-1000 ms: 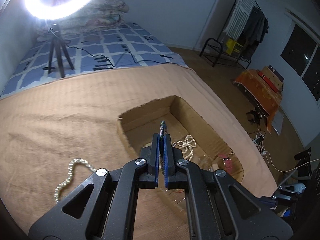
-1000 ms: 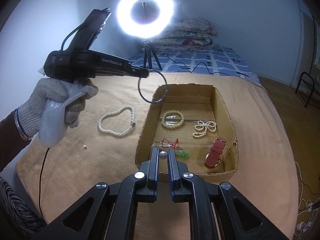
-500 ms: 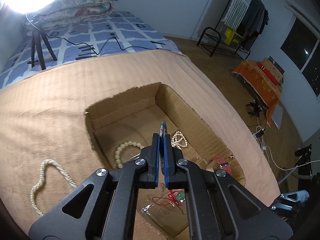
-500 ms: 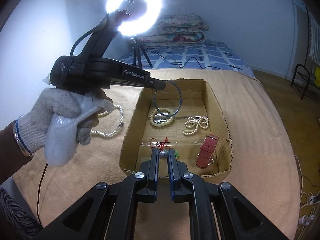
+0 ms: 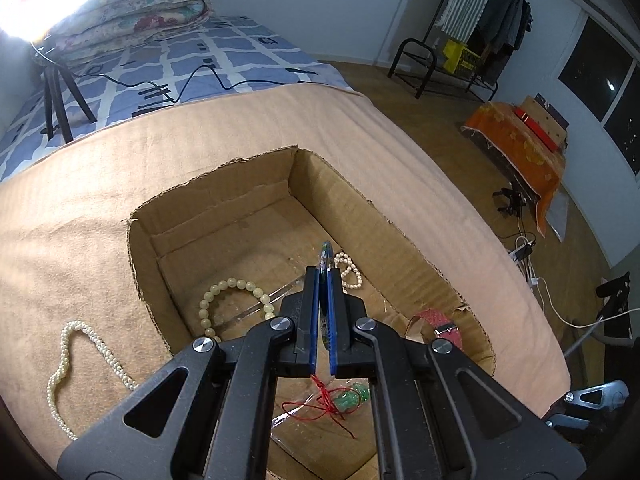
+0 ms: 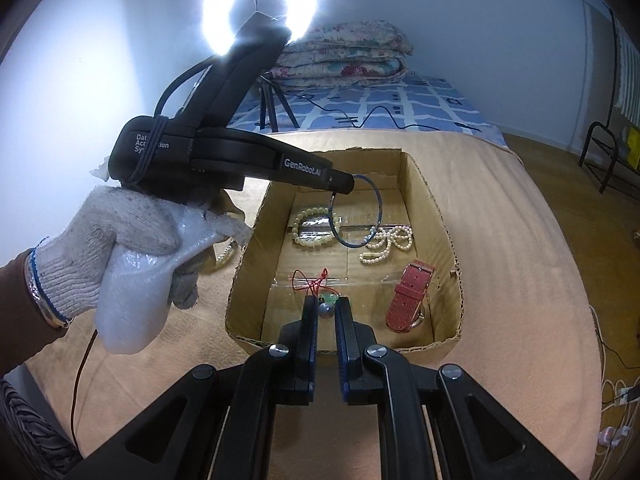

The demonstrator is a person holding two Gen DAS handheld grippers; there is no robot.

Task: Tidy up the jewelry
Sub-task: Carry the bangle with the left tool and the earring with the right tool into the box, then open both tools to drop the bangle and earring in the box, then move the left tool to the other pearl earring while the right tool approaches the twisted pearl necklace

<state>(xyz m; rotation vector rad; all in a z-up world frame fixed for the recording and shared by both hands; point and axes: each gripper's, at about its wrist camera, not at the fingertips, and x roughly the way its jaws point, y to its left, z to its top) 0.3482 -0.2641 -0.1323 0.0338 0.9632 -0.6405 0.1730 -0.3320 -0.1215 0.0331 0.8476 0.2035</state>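
My left gripper is shut on a thin dark blue bangle, seen edge-on. In the right wrist view a gloved hand holds this left gripper over the open cardboard box, and the bangle hangs from its tip above a pale bead bracelet. My right gripper hovers at the box's near wall, shut on a small grey bead. Inside the box also lie a pearl strand, a red watch strap and a red cord with a green pendant.
A long pearl necklace lies on the tan blanket to the left of the box. A ring light on a tripod stands behind on the blue bedsheet. Clear plastic sheets lie on the box floor.
The left gripper has carried the bangle from beside the box to over its inside, and lower. The right gripper has stayed almost still with the bead.
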